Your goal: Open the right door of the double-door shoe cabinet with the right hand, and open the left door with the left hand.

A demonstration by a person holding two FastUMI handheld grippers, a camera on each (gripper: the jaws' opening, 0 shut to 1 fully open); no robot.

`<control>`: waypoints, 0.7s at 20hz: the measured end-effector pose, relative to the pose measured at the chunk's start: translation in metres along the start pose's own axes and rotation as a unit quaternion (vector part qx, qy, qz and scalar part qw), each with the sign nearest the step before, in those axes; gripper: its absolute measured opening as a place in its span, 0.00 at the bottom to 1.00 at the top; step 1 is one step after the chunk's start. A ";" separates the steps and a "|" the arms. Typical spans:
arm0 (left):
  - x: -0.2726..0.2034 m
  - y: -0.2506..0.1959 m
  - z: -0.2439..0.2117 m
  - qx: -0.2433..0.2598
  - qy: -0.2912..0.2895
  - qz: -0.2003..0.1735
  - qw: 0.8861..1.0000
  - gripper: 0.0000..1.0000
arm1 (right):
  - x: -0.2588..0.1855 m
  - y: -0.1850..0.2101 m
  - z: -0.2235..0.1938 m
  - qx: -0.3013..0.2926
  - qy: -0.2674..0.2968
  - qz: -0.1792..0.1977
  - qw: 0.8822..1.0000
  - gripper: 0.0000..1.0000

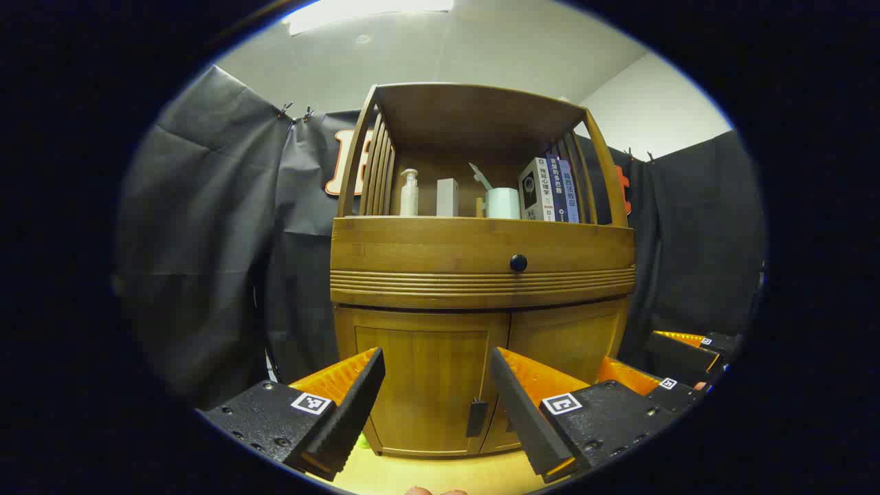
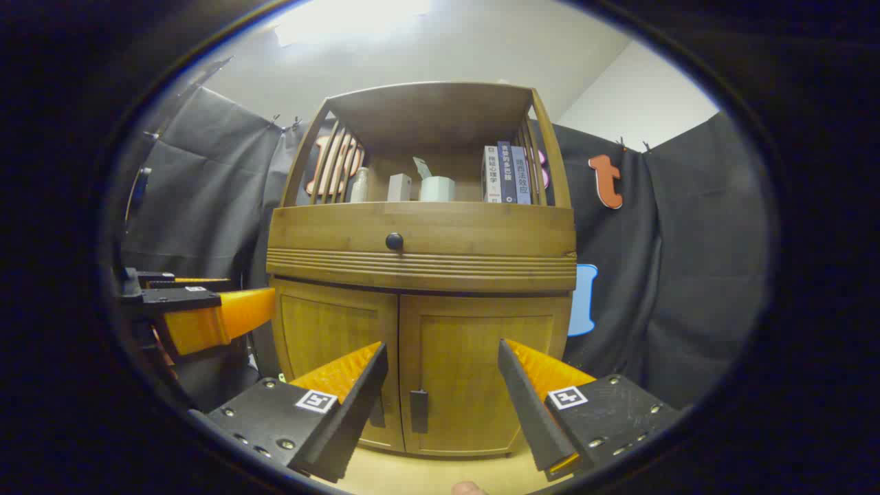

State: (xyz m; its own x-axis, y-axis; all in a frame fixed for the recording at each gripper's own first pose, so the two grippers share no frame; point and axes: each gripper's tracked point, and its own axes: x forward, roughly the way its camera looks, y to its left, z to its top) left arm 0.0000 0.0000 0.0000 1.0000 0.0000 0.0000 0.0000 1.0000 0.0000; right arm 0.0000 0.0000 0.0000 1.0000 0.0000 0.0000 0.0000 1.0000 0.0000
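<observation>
Left gripper view: left gripper [image 1: 436,399] was spread wide, empty, fingers framing the left door [image 1: 421,385] and its dark handle [image 1: 476,418], apparently lined up to grasp
Right gripper view: right gripper [image 2: 440,395] likewise spread, facing the right door [image 2: 481,375]
Shoe cabinet [image 2: 421,261]: wooden, both doors closed, straight ahead
</observation>
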 end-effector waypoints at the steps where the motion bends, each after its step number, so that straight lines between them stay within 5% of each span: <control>1: 0.000 0.002 0.000 0.001 0.001 0.002 1.000 0.92 | -0.001 0.002 0.002 -0.001 -0.002 0.001 1.000 0.96; 8: -0.004 0.014 -0.001 0.002 -0.002 0.018 1.000 0.99 | -0.005 0.003 0.003 -0.004 -0.004 -0.002 1.000 0.94; 9: -0.005 0.017 -0.001 0.003 -0.001 0.021 1.000 0.92 | -0.005 0.004 0.003 -0.006 -0.003 -0.003 1.000 0.94; 14: -0.006 0.026 0.001 -0.002 -0.007 0.027 1.000 0.95 | -0.002 0.006 0.000 -0.006 0.001 -0.006 1.000 0.94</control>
State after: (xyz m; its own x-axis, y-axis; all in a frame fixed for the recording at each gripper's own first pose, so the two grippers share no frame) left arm -0.0063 0.0264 0.0010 0.9984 0.0549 0.0132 -0.0549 0.9985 -0.0034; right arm -0.0017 0.0062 -0.0002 0.9999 -0.0121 -0.0026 0.0121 0.9998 -0.0127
